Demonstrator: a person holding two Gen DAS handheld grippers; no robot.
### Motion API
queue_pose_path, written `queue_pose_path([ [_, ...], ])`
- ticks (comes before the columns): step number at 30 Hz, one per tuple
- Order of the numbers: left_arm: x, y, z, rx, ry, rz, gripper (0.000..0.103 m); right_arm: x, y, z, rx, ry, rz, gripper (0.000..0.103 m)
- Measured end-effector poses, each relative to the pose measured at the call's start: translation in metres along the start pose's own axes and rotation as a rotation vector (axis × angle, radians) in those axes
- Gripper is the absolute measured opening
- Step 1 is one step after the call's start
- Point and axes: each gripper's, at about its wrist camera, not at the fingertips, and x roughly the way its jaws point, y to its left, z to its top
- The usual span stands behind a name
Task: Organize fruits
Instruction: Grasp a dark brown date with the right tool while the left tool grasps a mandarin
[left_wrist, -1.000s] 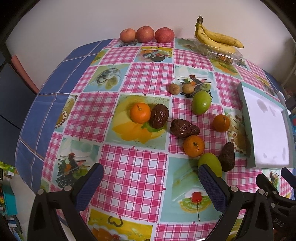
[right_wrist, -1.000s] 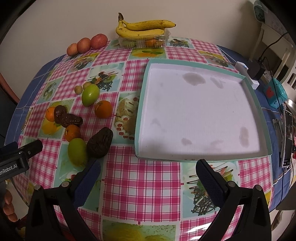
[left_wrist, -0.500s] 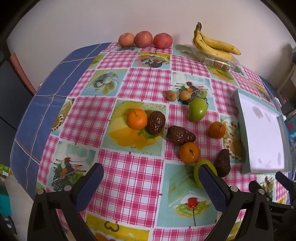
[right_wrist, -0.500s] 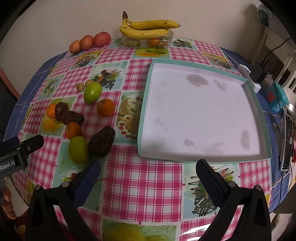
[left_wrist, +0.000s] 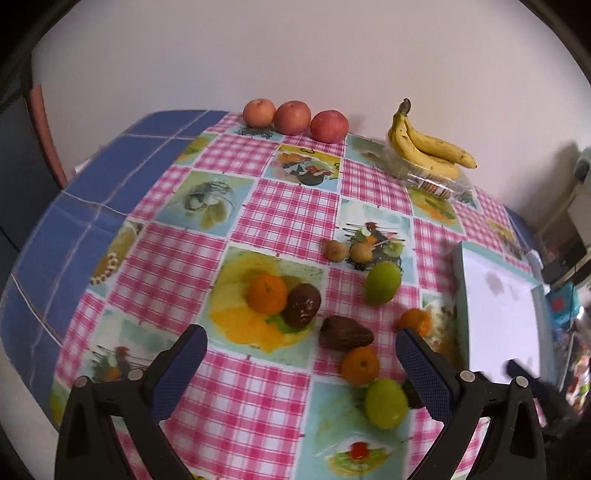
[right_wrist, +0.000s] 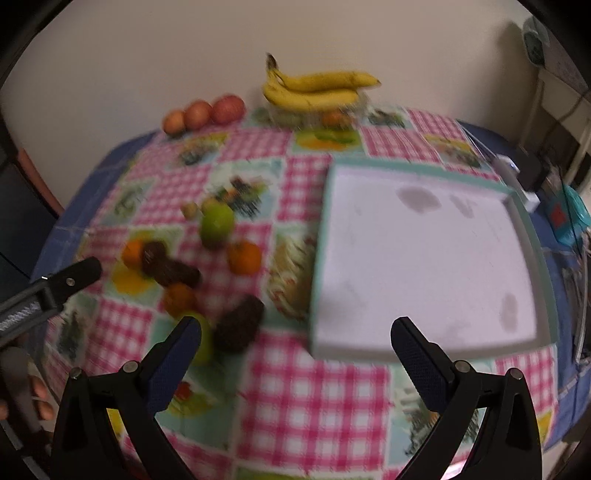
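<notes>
Loose fruit lies mid-table: an orange (left_wrist: 266, 293) beside a dark avocado (left_wrist: 302, 305), another dark avocado (left_wrist: 343, 333), two more oranges (left_wrist: 359, 364) (left_wrist: 413, 322), two green fruits (left_wrist: 383, 283) (left_wrist: 385, 403) and two small brown fruits (left_wrist: 337, 251). An empty white tray with a teal rim (right_wrist: 432, 254) sits at the right. My left gripper (left_wrist: 301, 373) hangs open above the near fruit. My right gripper (right_wrist: 295, 360) is open too, near the tray's front left corner, with a dark avocado (right_wrist: 240, 325) and a green fruit (right_wrist: 218, 223) to its left.
Three red apples (left_wrist: 293, 117) line the far edge by the wall. Bananas (left_wrist: 424, 146) rest on a clear plastic box at the back. A charger and cables (right_wrist: 517, 177) lie right of the tray. The left gripper's body (right_wrist: 48, 288) and a hand show at the right view's left edge.
Both grippers have pulled back and tilted up, so the fruit and tray sit lower and farther in view. The right view is now motion-blurred. No fruit has moved.
</notes>
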Motion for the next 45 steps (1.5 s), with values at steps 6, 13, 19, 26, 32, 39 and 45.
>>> queue_pose_path([
  [6,0.009,-0.001,0.010,-0.026,0.025,-0.030,0.098,0.009,0.018,0.011,0.002,-0.009,0.114,0.076],
  [13,0.032,0.014,0.022,-0.072,0.075,-0.023,0.081,0.021,0.029,0.019,-0.024,0.008,0.145,0.066],
  [19,0.056,0.035,0.029,-0.171,0.107,-0.017,0.066,0.038,0.032,0.025,-0.025,0.047,0.142,0.057],
  [26,0.087,0.048,0.027,-0.232,0.167,-0.003,0.046,0.063,0.030,0.018,-0.014,0.145,0.130,0.053],
  [32,0.094,0.057,0.023,-0.305,0.195,-0.069,0.035,0.081,0.023,0.006,0.027,0.231,0.137,0.048],
  [39,0.092,0.057,0.021,-0.293,0.194,-0.073,0.035,0.080,0.028,0.004,0.022,0.232,0.169,0.039],
  [45,0.092,0.055,0.022,-0.271,0.184,-0.067,0.034,0.083,0.027,0.004,0.026,0.231,0.177,0.039],
])
